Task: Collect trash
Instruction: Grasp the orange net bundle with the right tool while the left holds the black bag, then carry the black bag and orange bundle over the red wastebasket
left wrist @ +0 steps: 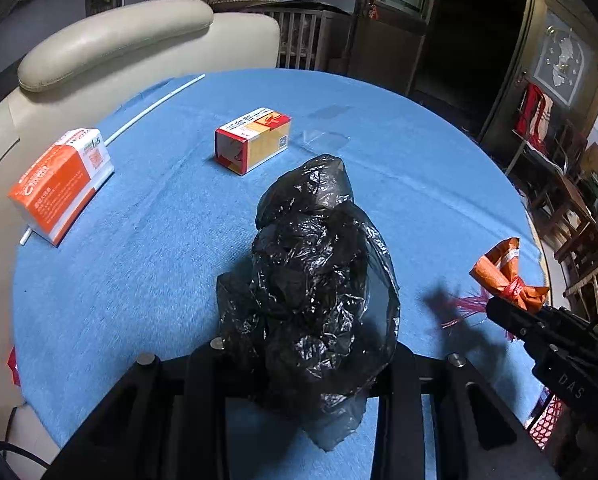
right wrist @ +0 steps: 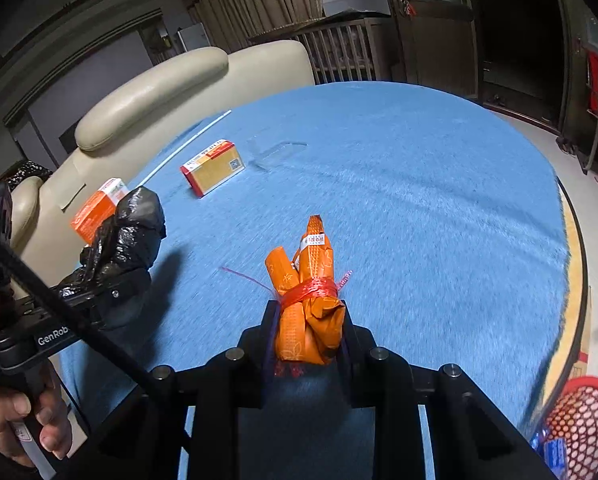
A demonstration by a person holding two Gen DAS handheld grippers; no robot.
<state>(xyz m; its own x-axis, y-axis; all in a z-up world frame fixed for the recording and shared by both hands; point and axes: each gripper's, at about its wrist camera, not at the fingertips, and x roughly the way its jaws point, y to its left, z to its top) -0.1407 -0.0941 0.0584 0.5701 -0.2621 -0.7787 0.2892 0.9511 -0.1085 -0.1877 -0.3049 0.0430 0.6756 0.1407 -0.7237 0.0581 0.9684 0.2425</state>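
My left gripper (left wrist: 307, 354) is shut on a crumpled black plastic bag (left wrist: 311, 272) and holds it above the blue table (left wrist: 159, 280); it also shows at the left of the right wrist view (right wrist: 127, 236). My right gripper (right wrist: 309, 320) is shut on an orange wrapper bundle (right wrist: 307, 292) tied with red string, held above the table; the bundle also shows in the left wrist view (left wrist: 503, 272). An orange and white box (left wrist: 63, 184) and a red and yellow box (left wrist: 253, 140) lie on the table.
A white straw (left wrist: 155, 106) lies near the table's far left edge. A flat clear plastic piece (left wrist: 323, 140) lies beside the red and yellow box. A cream sofa (left wrist: 111, 40) stands behind the table. A red mesh basket (right wrist: 583, 420) sits below the table's right edge.
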